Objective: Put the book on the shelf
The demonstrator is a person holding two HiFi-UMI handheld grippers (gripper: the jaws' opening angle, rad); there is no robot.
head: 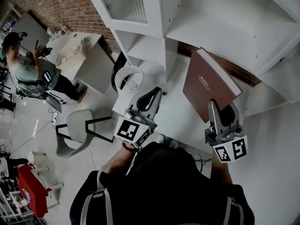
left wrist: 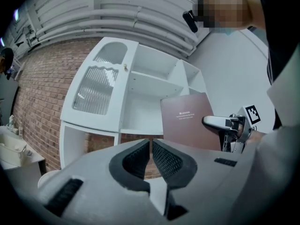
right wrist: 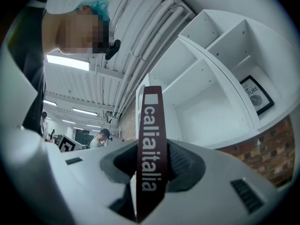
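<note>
White shelf [head: 211, 13], book [head: 208, 86] in right tongs [head: 222, 107]

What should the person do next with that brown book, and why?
Probably carry the book forward into an open compartment of the white shelf. The right gripper has its jaws clamped on the book, which hangs in the air short of the shelf, and open compartments lie straight ahead of it.

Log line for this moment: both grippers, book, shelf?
right gripper: shut on book | left gripper: shut, empty | book: held before white shelf, not yet on it
</note>
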